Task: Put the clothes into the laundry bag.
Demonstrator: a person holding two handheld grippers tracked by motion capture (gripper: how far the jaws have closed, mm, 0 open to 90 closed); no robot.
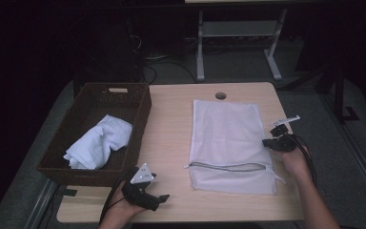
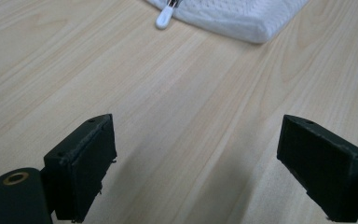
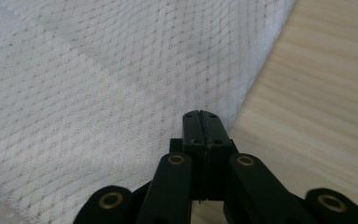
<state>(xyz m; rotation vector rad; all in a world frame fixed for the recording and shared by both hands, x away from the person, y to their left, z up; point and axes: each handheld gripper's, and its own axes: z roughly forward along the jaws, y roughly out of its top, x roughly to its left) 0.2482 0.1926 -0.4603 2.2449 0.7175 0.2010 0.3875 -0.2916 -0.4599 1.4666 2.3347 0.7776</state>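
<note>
Wooden counter [image 1: 171, 124], seen from the person's side.

White mesh laundry bag [image 1: 228, 143] lies flat on the right half of the counter, long axis running away from the person. Its zipper [image 1: 228, 166] crosses the bag near the person's end and looks closed along its length; the white zipper pull [image 2: 163, 18] lies on the wood at the bag's left edge, in the left claw view just off the bag's corner.

Right claw [image 1: 272, 141]: at the bag's right edge, roughly level with its middle, the hand coming in from the lower right. In the right claw view the two black jaws are pressed fully together, meeting in a thin seam. Their tips sit just at the bag's border, mesh [image 3: 98, 93] to the left and ahead, bare wood to the right. Whether a fold of the mesh is caught between the tips cannot be made out; nothing visible separates them.

Left claw [image 1: 159, 200]: low near the counter's front edge, between the basket and the bag, grey three-cornered plate on top. Jaws spread wide, only bare wood between them, well short of the bag's corner.

Dark woven basket [image 1: 100, 136] sits at the left side of the counter. A crumpled white cloth [image 1: 100, 141] lies inside it, toward the near left corner.
</note>
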